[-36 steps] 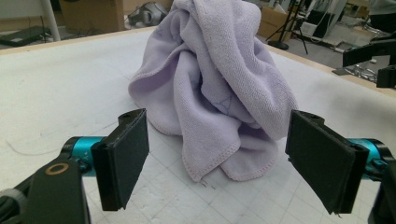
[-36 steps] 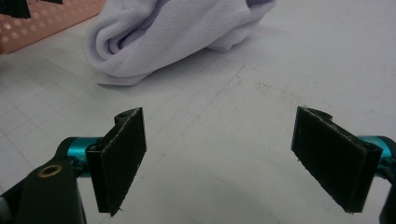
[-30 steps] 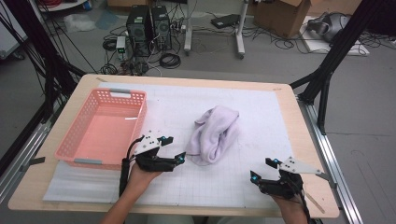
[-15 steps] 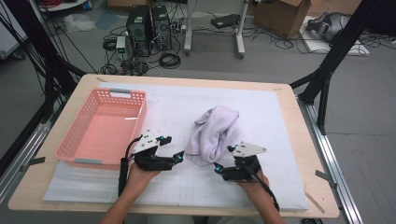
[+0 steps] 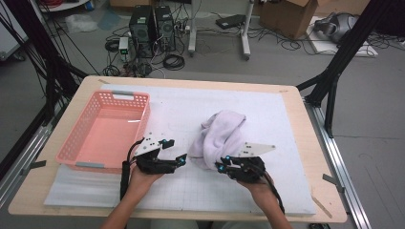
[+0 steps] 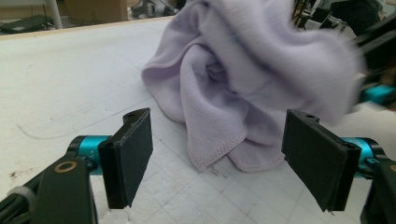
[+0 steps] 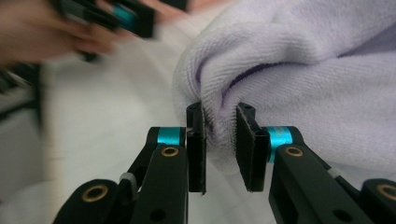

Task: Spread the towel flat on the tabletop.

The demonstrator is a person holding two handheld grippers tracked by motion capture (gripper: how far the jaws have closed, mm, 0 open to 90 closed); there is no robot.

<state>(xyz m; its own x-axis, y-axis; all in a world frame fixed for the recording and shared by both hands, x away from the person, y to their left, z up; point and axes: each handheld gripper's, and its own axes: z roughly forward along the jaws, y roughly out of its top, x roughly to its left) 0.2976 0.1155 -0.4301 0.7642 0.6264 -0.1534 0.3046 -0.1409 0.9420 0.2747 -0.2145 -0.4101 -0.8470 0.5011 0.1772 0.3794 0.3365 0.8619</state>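
High view: my right hand-held gripper (image 5: 223,166) now sits at the near edge of the crumpled lilac terry towel (image 5: 220,135), which lies mid-worktop, at about three o'clock from the pink perforated plastic basket (image 5: 76,155). A second ago that gripper was well out at the towel's five o'clock, close to the worktop's near right corner; half a second ago it was nearly at the cloth. Its jaws have just been closing, with the towel's hem between them. My left hand-held gripper (image 5: 182,159) has kept its place at the towel's nine o'clock, just beside the fabric, jaws spread and nothing in them. The towel itself looks unshifted on the white gridded worktop (image 5: 286,143).

Left gripper view: the two black pads (image 6: 133,156) stand wide apart, and the towel (image 6: 243,88) lies beyond them at twelve o'clock, its stitched hem on the mat, not touched.

Right gripper view: the pads (image 7: 196,147) pinch a rolled fold of the towel (image 7: 322,84); pile bulges between them, so I read this as a grip taken on the cloth.

I judge the first pickup done and the left grasp yet to come, likely before lifting or spreading the towel.
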